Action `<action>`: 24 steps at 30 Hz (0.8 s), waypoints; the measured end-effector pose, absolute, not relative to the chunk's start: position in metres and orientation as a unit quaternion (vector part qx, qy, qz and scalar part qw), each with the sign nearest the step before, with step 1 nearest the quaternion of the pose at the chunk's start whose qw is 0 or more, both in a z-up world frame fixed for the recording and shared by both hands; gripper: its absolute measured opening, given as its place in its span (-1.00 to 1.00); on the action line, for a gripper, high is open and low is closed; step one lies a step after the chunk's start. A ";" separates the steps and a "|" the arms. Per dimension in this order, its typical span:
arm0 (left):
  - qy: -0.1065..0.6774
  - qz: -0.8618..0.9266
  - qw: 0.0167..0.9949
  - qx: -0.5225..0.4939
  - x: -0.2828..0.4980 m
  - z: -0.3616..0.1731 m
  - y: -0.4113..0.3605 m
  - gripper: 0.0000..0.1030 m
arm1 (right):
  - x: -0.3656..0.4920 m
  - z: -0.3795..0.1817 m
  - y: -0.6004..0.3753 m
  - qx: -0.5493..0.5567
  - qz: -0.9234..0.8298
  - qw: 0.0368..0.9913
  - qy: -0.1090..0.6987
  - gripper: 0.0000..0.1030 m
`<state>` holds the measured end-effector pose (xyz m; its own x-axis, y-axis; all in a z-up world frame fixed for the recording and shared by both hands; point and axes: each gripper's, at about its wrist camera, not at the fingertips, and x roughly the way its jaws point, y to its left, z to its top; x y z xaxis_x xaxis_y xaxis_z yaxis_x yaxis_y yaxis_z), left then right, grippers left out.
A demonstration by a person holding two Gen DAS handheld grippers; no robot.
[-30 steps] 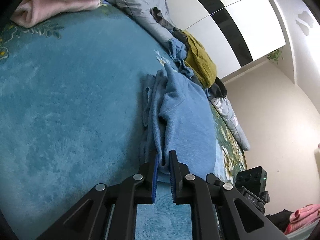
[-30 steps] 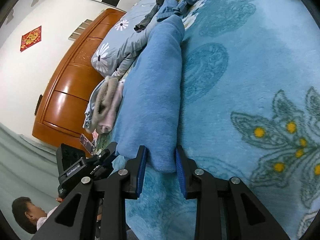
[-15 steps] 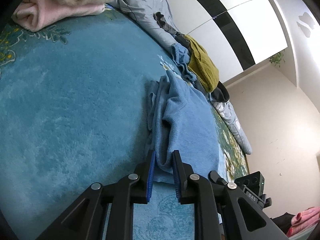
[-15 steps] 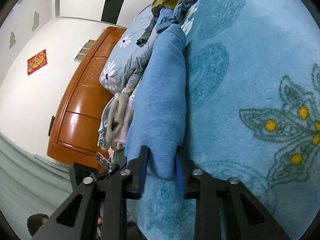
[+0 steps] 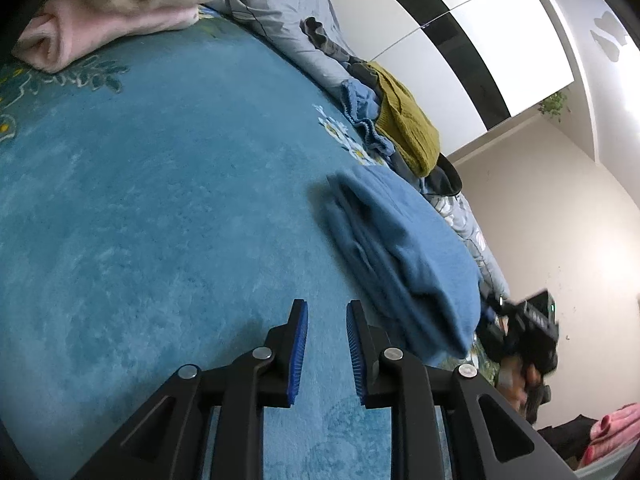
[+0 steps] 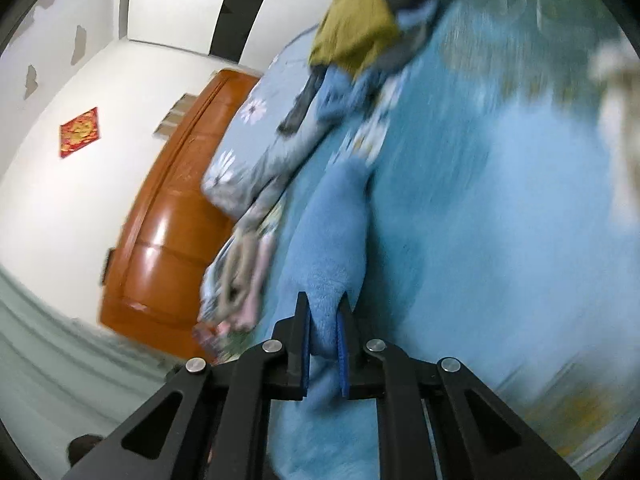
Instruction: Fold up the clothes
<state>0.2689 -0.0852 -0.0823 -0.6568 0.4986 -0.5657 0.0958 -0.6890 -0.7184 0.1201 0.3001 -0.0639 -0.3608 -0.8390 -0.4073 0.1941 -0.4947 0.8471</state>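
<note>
1. Two grippers, two different jobs: the right gripper is closing, its pads clamped on one end of the blue garment; the left gripper is opening with nothing between its fingers, only bedspread beneath.
2. That blue garment lies bunched and half-folded on the bedspread, just right of the left gripper, with its gripped end raised.
3. Risk one: the right gripper holds only a narrow bite of thick fleece, so a quick pull could slip it free and undo the fold.
4. Risk two: with the left side released, dragging may smear the layers sideways rather than lay them flat.
5. Room looks generous to the left, a broad bare stretch of bedspread.
6. Tighter on the far side: the heap of unfolded clothes and the grey quilt sit close, and the folded pink and beige stack occupies the far left corner.
</note>
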 end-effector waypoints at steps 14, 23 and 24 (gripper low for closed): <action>-0.354 0.824 0.182 -0.404 0.175 -0.065 -0.049 -0.18 | 0.045 -0.095 0.352 0.496 -0.727 0.277 -0.385 -0.72; -0.385 0.799 0.180 -0.425 0.123 -0.084 -0.038 -0.12 | 0.090 -0.068 0.372 0.453 -0.771 0.255 -0.367 -0.70; -0.389 0.796 0.181 -0.427 0.121 -0.086 -0.037 -0.12 | 0.098 -0.068 0.368 0.453 -0.767 0.266 -0.369 -0.67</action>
